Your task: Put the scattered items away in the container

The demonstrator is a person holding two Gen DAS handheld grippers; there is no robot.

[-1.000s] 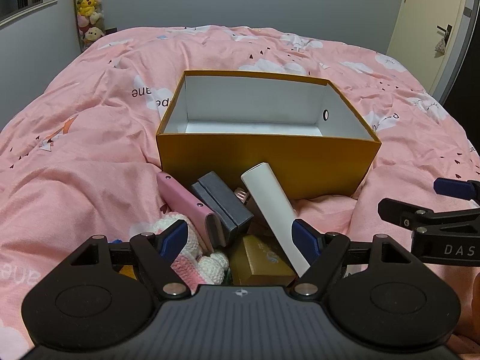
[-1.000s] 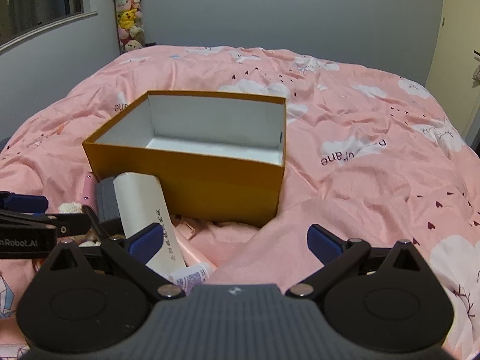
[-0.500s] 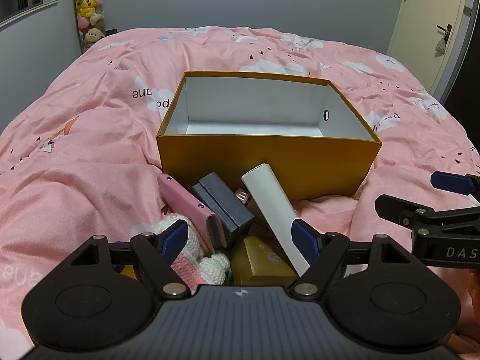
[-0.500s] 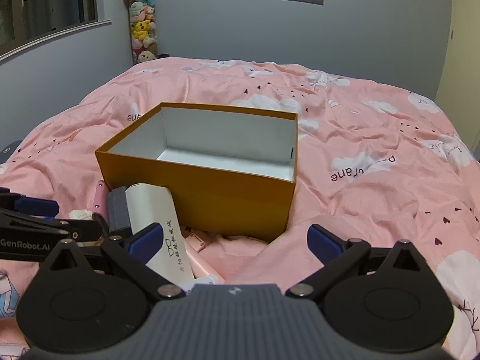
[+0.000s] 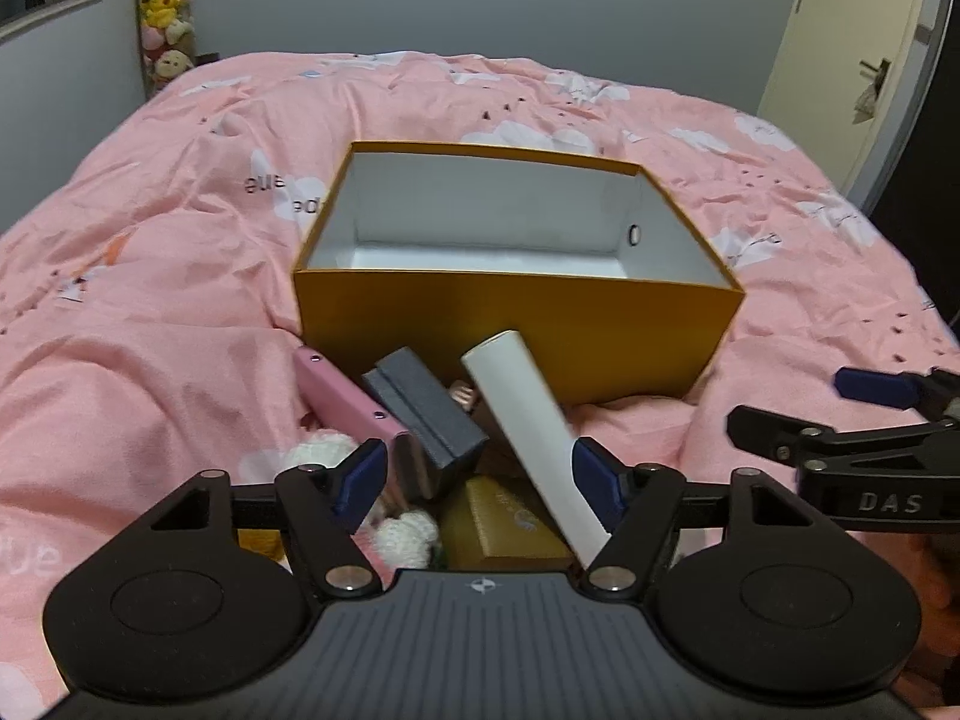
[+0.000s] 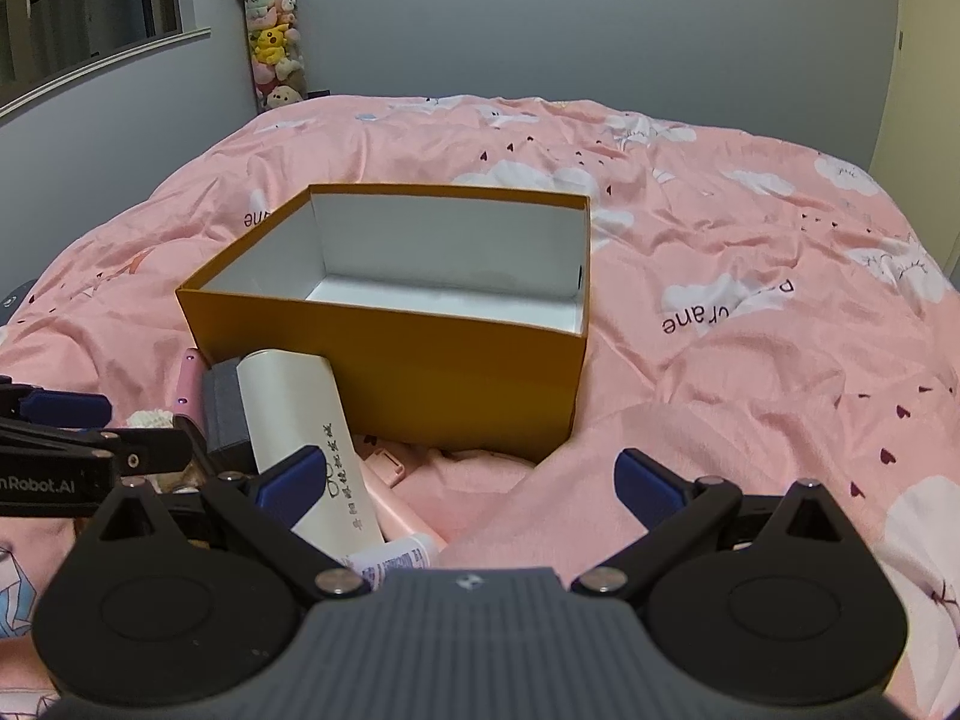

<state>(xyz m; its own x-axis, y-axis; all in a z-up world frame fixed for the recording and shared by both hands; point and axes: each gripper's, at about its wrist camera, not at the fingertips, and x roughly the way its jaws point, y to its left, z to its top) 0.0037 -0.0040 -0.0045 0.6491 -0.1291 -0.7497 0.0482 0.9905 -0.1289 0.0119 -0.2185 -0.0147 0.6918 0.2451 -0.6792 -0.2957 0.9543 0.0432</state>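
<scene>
Scattered items [image 5: 456, 450] between left claw [image 5: 480, 474] pads

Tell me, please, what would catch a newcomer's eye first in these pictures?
The open orange box stands mid-bed on the pink quilt, its white inside showing nothing in it. Against its near wall lies a heap: a white tube leaning on the box, a dark grey case and a pink case. The left tool hangs open over the heap, its jaws having just been closing, gripping nothing.
</scene>
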